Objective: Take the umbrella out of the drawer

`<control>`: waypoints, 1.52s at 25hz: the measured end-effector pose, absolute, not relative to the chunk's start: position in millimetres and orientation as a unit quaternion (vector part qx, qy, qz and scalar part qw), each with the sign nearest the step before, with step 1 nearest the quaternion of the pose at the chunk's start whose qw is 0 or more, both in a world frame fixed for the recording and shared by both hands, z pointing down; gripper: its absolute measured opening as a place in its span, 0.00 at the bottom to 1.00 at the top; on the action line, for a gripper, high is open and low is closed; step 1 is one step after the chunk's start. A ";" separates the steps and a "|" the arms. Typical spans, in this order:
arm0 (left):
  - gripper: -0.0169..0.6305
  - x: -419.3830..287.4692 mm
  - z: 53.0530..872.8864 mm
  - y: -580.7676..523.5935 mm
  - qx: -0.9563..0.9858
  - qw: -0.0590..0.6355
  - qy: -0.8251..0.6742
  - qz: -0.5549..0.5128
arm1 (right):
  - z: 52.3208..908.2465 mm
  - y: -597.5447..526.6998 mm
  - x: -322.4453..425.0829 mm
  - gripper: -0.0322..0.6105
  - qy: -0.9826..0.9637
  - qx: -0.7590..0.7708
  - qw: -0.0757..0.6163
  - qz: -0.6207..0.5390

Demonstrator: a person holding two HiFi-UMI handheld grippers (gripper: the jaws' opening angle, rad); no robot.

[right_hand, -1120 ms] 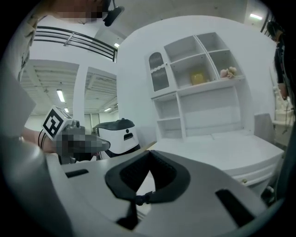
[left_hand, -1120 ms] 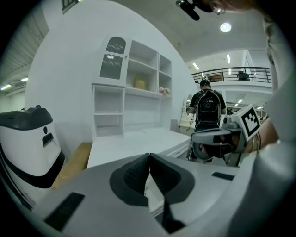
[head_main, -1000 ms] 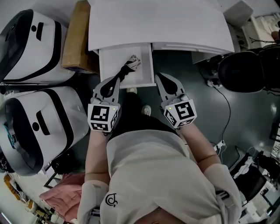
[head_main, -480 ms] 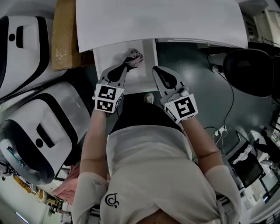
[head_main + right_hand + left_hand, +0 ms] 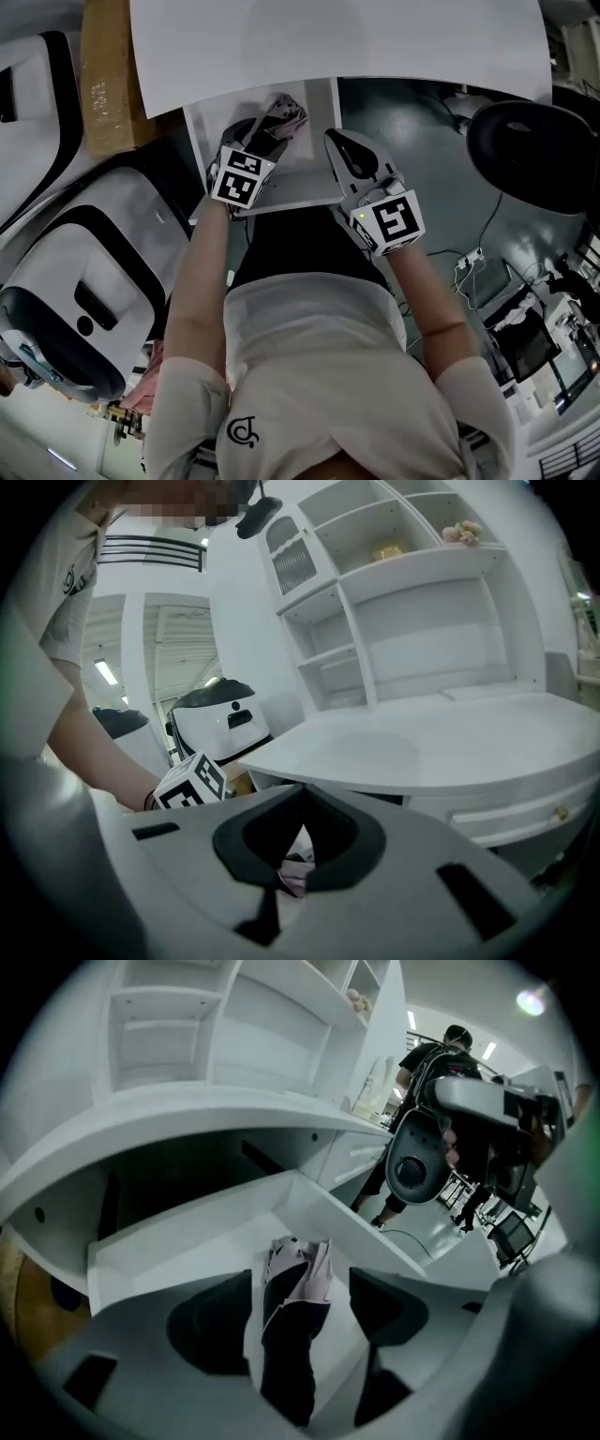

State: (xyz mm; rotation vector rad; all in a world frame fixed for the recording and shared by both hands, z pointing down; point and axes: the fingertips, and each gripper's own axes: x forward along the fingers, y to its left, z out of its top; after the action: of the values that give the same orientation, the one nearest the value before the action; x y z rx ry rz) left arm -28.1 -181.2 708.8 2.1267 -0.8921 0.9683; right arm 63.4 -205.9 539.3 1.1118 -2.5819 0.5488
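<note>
- Left gripper [image 5: 298, 1288], released, straddles the folded black-and-pink fabric umbrella [image 5: 300, 1262]; the umbrella's long axis runs along the jaws, into the white drawer [image 5: 178, 1241].
- Right gripper [image 5: 343, 152] hangs beside, clenched and empty.

Both my bare forearms reach forward from my body, the left arm [image 5: 202, 272] stretched further out than the right arm [image 5: 424, 298]. My left gripper [image 5: 261, 139] points ahead and down, and its fingers [image 5: 211, 1326] are spread well apart. My right gripper [image 5: 337, 150] sits just beside it (a little nearer to me), its fingers [image 5: 328, 841] drawn together until the tips meet. The left marker cube [image 5: 241, 178] and the right marker cube [image 5: 387, 223] both face up toward my head.
</note>
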 end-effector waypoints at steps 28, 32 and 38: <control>0.60 -21.5 810.6 -182.1 0.770 0.262 -0.351 0.463 | 593.9 -206.8 73.8 0.06 -0.864 0.421 0.137 0.240; 0.42 -24.0 809.2 -187.0 0.768 0.260 -0.363 0.459 | 593.9 -213.7 78.7 0.06 -0.862 0.427 0.136 0.235; 0.37 -28.4 807.6 -185.0 0.757 0.291 -0.355 0.465 | 582.1 -210.1 79.6 0.06 -0.867 0.425 0.132 0.223</control>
State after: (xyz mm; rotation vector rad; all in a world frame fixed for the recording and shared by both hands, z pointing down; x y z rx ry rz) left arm -28.4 -185.0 807.6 2.0188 -0.9451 1.2390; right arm 79.6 -210.1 582.1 1.2336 -2.5167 0.6478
